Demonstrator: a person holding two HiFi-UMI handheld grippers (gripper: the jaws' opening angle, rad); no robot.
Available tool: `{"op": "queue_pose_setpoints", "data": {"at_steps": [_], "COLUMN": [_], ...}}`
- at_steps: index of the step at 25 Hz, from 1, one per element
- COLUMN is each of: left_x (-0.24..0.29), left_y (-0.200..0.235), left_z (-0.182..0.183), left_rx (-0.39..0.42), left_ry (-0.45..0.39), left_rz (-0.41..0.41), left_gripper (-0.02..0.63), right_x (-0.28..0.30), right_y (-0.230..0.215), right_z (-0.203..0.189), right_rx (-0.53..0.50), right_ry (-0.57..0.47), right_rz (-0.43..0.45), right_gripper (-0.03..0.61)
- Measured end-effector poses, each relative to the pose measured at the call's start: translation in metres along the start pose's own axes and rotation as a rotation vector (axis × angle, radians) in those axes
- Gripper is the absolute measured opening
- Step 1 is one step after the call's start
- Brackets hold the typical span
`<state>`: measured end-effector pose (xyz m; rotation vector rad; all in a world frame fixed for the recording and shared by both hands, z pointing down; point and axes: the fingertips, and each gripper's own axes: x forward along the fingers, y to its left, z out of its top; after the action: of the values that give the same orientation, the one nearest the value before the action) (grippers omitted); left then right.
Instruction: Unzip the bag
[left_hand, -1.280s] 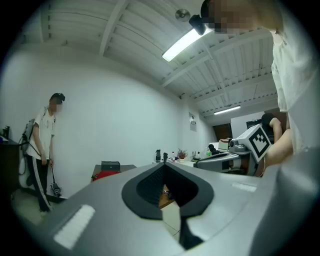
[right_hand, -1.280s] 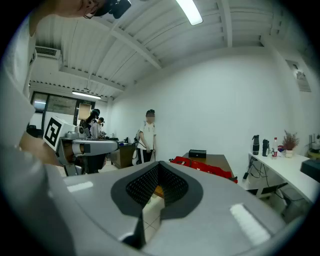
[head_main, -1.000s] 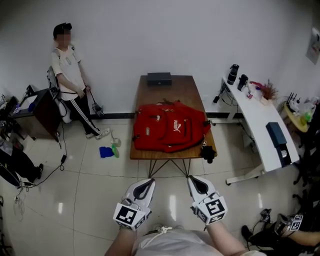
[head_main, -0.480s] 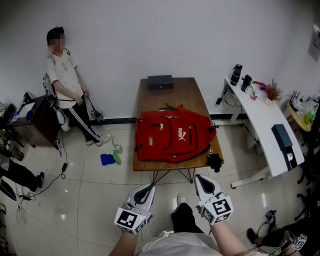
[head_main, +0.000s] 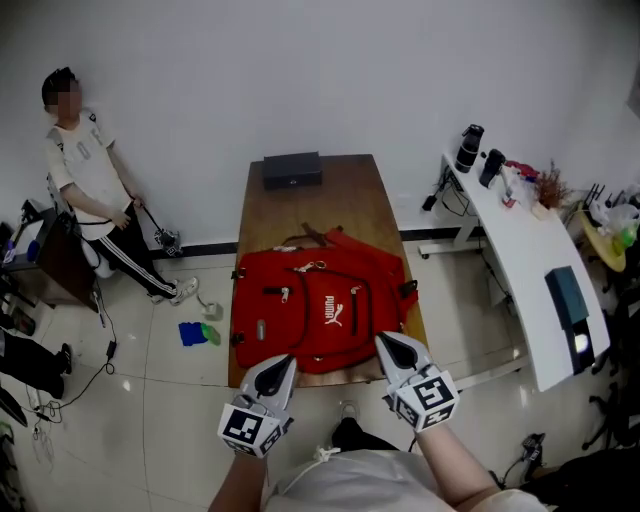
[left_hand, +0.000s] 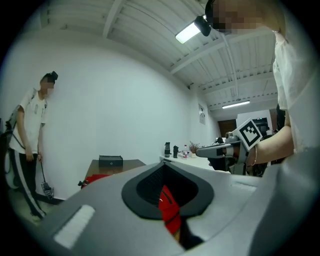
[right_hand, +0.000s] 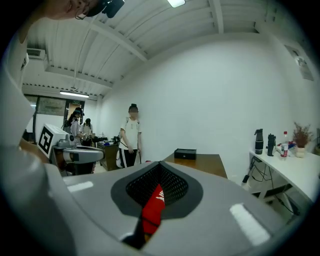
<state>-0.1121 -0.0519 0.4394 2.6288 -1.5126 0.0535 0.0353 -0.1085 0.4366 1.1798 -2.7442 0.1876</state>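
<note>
A red backpack (head_main: 318, 310) lies flat on the brown wooden table (head_main: 345, 200), its front pockets and zippers facing up. Both grippers hover side by side at the table's near edge, just short of the bag. My left gripper (head_main: 284, 362) is shut with nothing in it. My right gripper (head_main: 386, 342) is also shut and empty. In the left gripper view, red fabric of the backpack (left_hand: 168, 209) shows through the slit between the closed jaws. The right gripper view shows the backpack (right_hand: 152, 211) the same way.
A black box (head_main: 292, 170) sits at the table's far end. A white desk (head_main: 520, 250) with dark bottles (head_main: 467, 148) stands to the right. A person (head_main: 85, 170) stands by the wall at left. Blue and green items (head_main: 195, 333) lie on the floor.
The view has moved up to the table: the backpack is now much nearer, and both grippers have gone from over the floor to the table's near edge. Both stay shut.
</note>
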Motion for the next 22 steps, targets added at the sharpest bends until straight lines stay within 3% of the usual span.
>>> {"op": "queue_pose_setpoints", "data": {"at_steps": [4,9,16,22], "left_x": [0.072,0.133,0.191,0.234], "left_y": [0.016,0.037,0.047,0.059], "left_z": [-0.007,-0.021,-0.054,-0.082], "left_rx": [-0.011,-0.018,-0.033,-0.003], "left_ry": [0.039,0.097,0.201,0.309], "left_rz": [-0.004,-0.006,-0.072,-0.137], "left_gripper": [0.006,0.006,0.006,0.006], "right_x": [0.037,0.081,0.132,0.167], "right_y": [-0.063,-0.108,-0.124,-0.13], "right_z": [-0.001,-0.029,-0.076,-0.119], "right_rx": [0.016,0.048,0.121,0.201], "right_ry": [0.047,0.146,0.307,0.384], "right_rz": [0.015,0.029,0.09,0.103], "right_gripper": [0.006,0.007,0.009,0.081]}}
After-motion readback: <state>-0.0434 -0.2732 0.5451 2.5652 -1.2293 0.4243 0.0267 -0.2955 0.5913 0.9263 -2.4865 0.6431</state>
